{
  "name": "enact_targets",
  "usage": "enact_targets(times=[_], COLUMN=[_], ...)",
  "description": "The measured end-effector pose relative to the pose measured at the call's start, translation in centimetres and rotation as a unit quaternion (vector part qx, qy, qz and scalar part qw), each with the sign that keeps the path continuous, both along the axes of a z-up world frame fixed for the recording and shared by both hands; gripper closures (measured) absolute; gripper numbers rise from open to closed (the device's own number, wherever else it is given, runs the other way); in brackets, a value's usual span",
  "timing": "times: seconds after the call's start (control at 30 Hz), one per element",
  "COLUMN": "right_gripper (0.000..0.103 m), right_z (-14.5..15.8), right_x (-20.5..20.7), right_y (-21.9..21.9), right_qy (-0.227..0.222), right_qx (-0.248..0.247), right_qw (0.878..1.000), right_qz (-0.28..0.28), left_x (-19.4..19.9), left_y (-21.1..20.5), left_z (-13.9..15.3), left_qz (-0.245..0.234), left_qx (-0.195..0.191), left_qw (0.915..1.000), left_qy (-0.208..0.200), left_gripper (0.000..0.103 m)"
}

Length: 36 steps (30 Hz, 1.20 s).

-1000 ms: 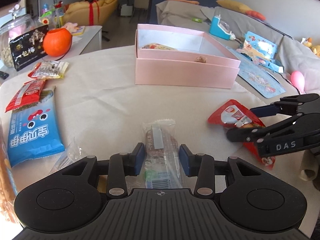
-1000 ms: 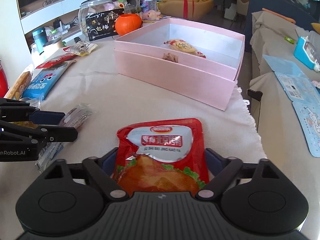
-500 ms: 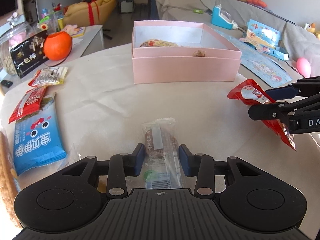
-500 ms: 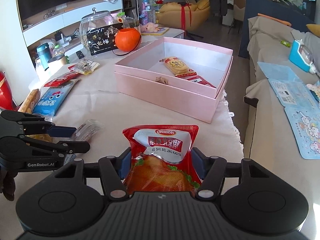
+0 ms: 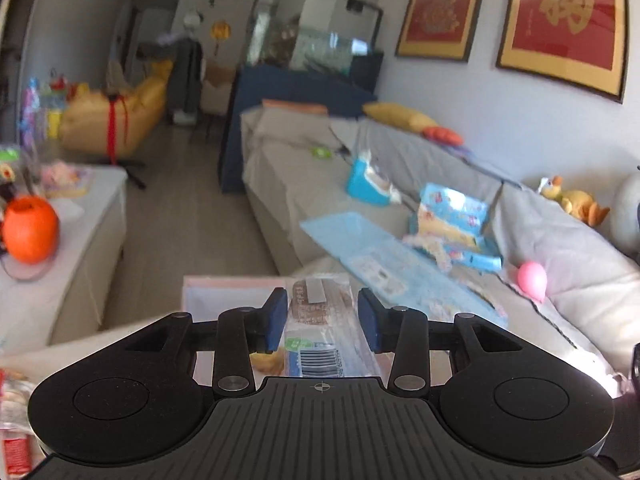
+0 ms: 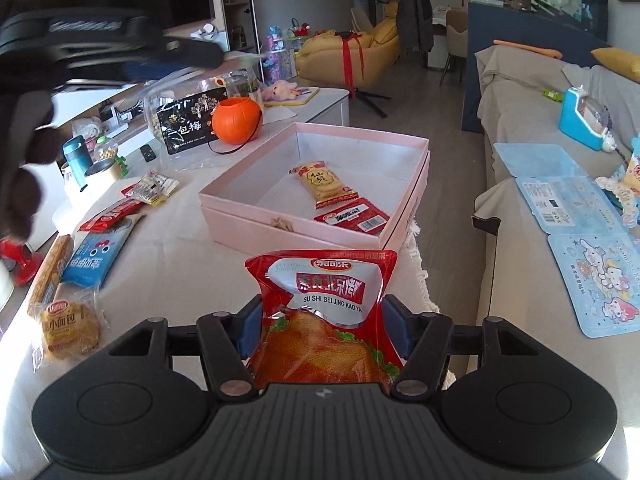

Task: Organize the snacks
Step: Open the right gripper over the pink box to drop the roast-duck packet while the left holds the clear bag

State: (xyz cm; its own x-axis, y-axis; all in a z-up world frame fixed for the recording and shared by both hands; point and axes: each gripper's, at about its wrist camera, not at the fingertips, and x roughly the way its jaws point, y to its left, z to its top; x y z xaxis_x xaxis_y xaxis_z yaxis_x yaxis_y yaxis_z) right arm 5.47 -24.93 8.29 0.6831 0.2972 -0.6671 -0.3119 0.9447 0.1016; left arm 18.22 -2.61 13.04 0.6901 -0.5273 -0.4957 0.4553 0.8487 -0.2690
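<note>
My left gripper is shut on a clear-wrapped brown snack bar and holds it high over the pink box, whose far edge shows just below. In the right wrist view the left gripper is a blur at upper left, above the table. My right gripper is shut on a red snack pouch and holds it above the table, just in front of the open pink box. The box holds an orange-wrapped snack and a red packet.
Left of the box on the white tablecloth lie a blue packet, a red packet, a small bun pack and a small striped packet. An orange pumpkin and a jar stand behind. A sofa with blue sheets is at right.
My left gripper has lifted the snack bar off the table and swung up over the pink box. My right gripper has risen a little with the red pouch.
</note>
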Motion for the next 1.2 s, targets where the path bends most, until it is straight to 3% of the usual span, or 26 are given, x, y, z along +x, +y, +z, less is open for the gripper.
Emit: enact_targets(times=[0.03, 0.07, 0.2, 0.3, 0.37, 0.43, 0.53, 0.63, 0.73, 0.8, 0.93, 1.1, 1.2], right_gripper=[0.041, 0.041, 0.041, 0.040, 0.020, 0.012, 0.020, 0.020, 0.020, 0.020, 0.020, 0.020, 0.020], right_z=[0.0, 0.1, 1.1, 3.3, 4.9, 5.2, 4.2, 3.5, 2.4, 1.7, 0.4, -1.3, -2.7], right_x=[0.6, 1.1, 2.8, 5.9, 9.2, 12.7, 15.5, 14.1, 11.8, 9.4, 5.3, -0.1, -2.0], right_y=[0.1, 0.1, 0.1, 0.8, 2.0, 4.1, 5.7, 5.4, 6.0, 7.4, 12.0, 19.3, 22.7], right_qy=[0.002, 0.004, -0.011, -0.029, -0.058, -0.067, -0.024, -0.022, -0.016, -0.006, 0.030, 0.064, 0.081], right_qx=[0.002, 0.005, 0.010, 0.027, 0.039, -0.007, -0.052, -0.022, -0.007, -0.005, 0.009, 0.029, 0.024], right_qw=[1.000, 1.000, 1.000, 0.999, 0.997, 0.997, 0.998, 0.999, 1.000, 1.000, 0.994, 0.973, 0.961], right_qz=[-0.004, -0.010, -0.024, -0.031, -0.038, -0.034, -0.035, -0.034, -0.018, 0.011, 0.102, 0.218, 0.263], left_x=[2.2, 2.9, 2.1, 1.1, -0.5, -3.2, -8.4, -12.3, -14.8, -15.7, -16.7, -17.2, -17.0], left_y=[0.0, 0.3, 3.5, 5.7, 7.3, 9.5, 13.6, 17.5, 20.4, 21.7, 23.5, 23.6, 22.5], left_z=[-1.8, -2.7, -4.7, -3.6, -2.7, -1.7, -1.4, -2.3, -4.0, -5.1, -6.9, -7.9, -8.3], left_qz=[0.017, 0.041, 0.093, 0.124, 0.149, 0.158, 0.176, 0.215, 0.265, 0.288, 0.308, 0.306, 0.298], left_qx=[0.004, 0.006, -0.043, -0.039, -0.026, -0.018, 0.000, 0.020, 0.050, 0.054, 0.053, 0.038, 0.057], left_qw=[0.9990, 0.9979, 0.9940, 0.9905, 0.9870, 0.9856, 0.9828, 0.9743, 0.9604, 0.9521, 0.9431, 0.9423, 0.9439], left_qy=[0.040, 0.050, 0.039, 0.045, 0.055, 0.057, 0.056, 0.064, 0.071, 0.088, 0.113, 0.131, 0.131], left_gripper=[0.060, 0.062, 0.062, 0.061, 0.061, 0.061, 0.061, 0.061, 0.061, 0.061, 0.061, 0.061, 0.058])
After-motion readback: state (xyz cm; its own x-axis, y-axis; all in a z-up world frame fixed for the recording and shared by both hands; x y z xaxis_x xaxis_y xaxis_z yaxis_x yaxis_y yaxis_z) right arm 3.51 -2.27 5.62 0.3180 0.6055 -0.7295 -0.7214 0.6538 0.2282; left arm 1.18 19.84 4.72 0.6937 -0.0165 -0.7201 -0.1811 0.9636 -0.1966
